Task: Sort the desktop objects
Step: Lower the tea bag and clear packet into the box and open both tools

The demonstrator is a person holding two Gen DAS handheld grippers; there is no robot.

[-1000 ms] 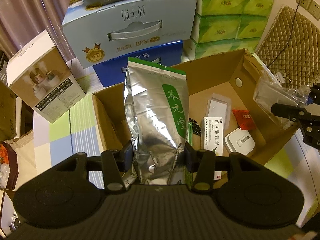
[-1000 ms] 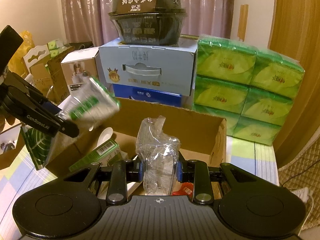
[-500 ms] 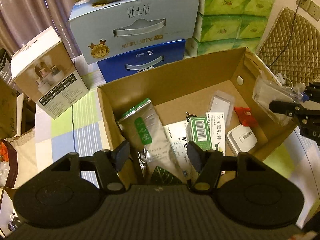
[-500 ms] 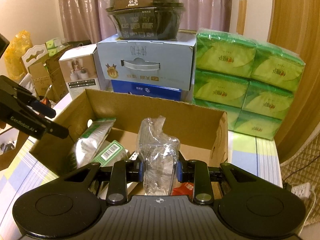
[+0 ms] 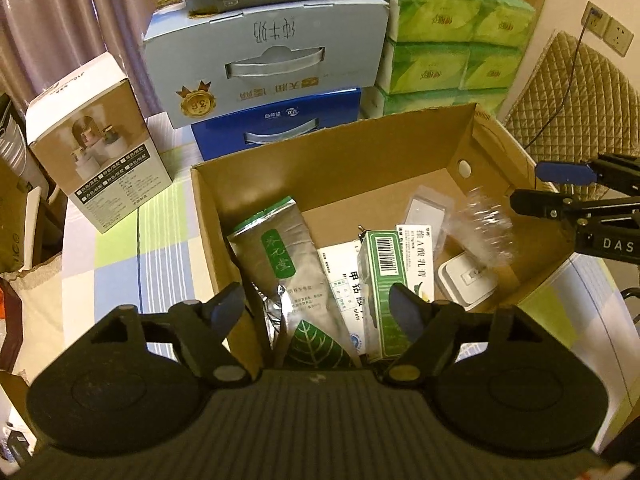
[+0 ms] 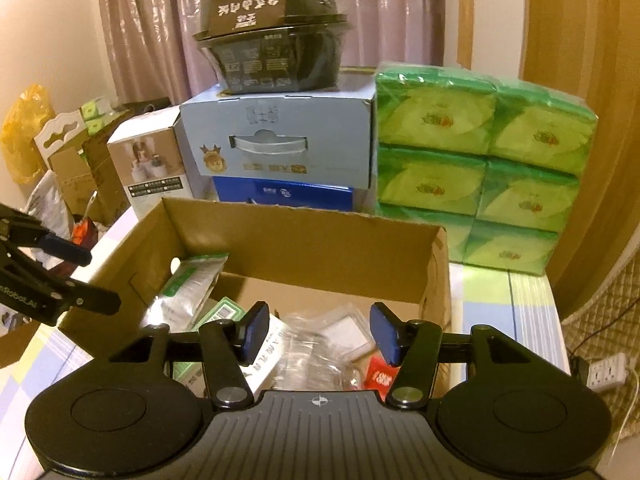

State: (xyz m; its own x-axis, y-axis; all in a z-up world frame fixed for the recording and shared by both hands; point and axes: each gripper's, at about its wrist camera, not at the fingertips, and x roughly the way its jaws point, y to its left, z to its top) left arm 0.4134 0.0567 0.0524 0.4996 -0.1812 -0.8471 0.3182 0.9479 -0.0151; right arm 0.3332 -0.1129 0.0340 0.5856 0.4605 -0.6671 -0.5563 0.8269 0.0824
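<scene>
Since the crinkly clear plastic bag (image 5: pixel 482 232) is light, soft and slippery, I'd pinch it at a bunched fold, not a flat face. It's blurred over the open brown cardboard box (image 5: pixel 332 152), just clear of the right gripper (image 6: pixel 316 330), whose jaws are opening with nothing between them. Left gripper (image 5: pixel 318 306) jaws opening too, empty; silver foil pouch with green label (image 5: pixel 280 248) lies in the box below.

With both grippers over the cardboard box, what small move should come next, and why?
Probably lift both out. The silver foil pouch lies in the brown cardboard box, and the clear plastic bag is dropping free. Left gripper and right gripper jaws are opening, gripping nothing.
</scene>
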